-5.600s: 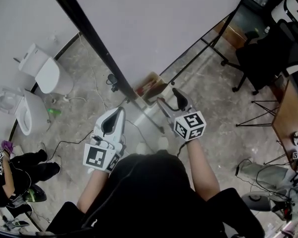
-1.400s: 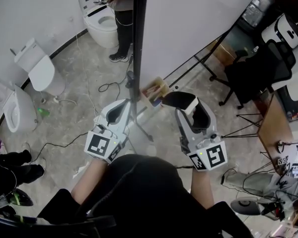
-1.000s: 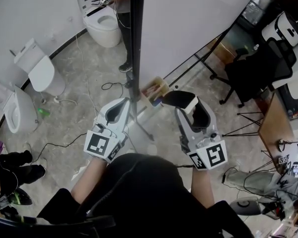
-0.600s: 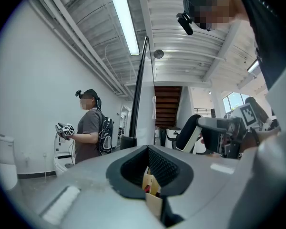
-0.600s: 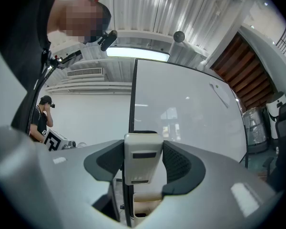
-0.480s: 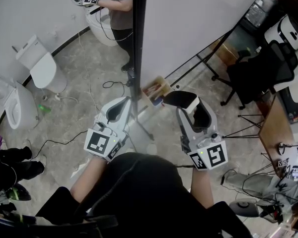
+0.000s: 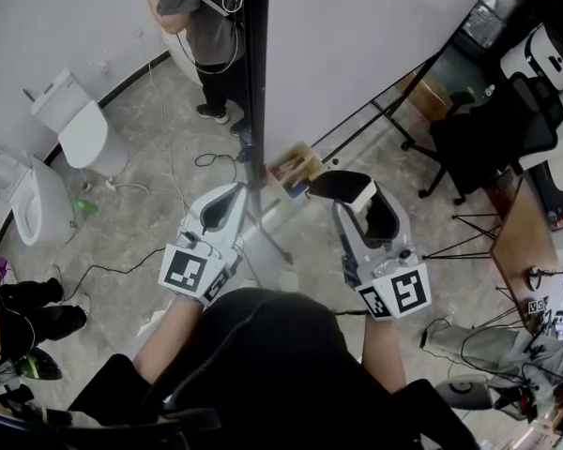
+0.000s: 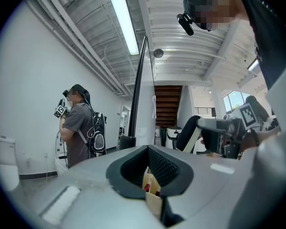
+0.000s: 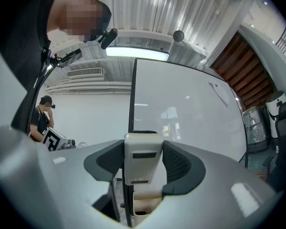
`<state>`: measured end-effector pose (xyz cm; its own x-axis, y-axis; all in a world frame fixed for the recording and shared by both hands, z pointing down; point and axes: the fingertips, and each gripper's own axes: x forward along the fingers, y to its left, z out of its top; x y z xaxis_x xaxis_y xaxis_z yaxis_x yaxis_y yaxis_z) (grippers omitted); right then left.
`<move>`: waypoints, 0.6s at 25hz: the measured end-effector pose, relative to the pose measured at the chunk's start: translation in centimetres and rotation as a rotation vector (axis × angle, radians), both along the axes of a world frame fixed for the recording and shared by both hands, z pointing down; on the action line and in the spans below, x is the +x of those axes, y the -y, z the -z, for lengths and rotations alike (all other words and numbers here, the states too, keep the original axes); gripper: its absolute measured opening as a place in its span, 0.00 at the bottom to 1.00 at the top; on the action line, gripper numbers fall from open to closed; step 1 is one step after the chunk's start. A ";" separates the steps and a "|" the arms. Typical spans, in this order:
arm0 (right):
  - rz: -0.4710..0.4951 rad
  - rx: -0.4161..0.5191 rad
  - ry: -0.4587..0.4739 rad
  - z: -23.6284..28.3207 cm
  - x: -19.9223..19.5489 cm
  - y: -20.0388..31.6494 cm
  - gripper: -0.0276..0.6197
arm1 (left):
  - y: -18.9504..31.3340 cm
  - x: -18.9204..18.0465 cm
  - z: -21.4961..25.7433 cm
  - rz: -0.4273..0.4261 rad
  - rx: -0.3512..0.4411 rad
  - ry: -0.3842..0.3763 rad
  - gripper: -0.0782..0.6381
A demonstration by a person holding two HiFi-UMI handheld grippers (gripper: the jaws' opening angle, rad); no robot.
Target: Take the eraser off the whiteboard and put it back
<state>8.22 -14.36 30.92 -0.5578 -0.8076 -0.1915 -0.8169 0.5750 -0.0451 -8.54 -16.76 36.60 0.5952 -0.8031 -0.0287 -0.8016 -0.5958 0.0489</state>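
The white eraser [image 7: 342,187] with its dark felt face is clamped in my right gripper [image 7: 349,195], held in the air just in front of the whiteboard [image 7: 357,36]. In the right gripper view the eraser [image 9: 143,159] stands upright between the two black pads of the right gripper [image 9: 143,151], with the whiteboard [image 9: 190,109] and its black frame edge right behind it. My left gripper [image 7: 227,202] hovers to the left of the frame edge [image 7: 255,64], shut with nothing in it. The left gripper [image 8: 148,152] shows its pads meeting.
A cardboard box [image 7: 296,169] with markers sits at the board's foot. A black office chair [image 7: 488,125] and a wooden table [image 7: 544,223] lie right. Toilets [image 7: 80,129] stand left, cables cross the floor, one person [image 7: 202,26] stands behind the board and another crouches [image 7: 19,322].
Since the oldest frame my right gripper has taken hold of the eraser. Over the last second both grippers kept still; only the standing person behind the board shifted.
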 end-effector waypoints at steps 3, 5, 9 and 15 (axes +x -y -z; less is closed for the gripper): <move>-0.002 -0.003 0.002 -0.1 0.2 0.0 0.44 | -0.1 0.2 0.0 -0.001 -0.002 0.005 0.12; -0.003 -0.004 0.003 -0.2 0.3 0.1 0.44 | 0.0 0.3 -0.1 -0.002 -0.004 0.007 0.12; -0.001 -0.009 0.003 -0.6 0.5 0.3 0.44 | -0.1 0.6 -0.3 -0.001 -0.005 0.011 0.12; 0.007 -0.019 0.004 -1.2 0.7 1.1 0.44 | -0.1 0.7 -0.3 0.013 -0.006 0.007 0.12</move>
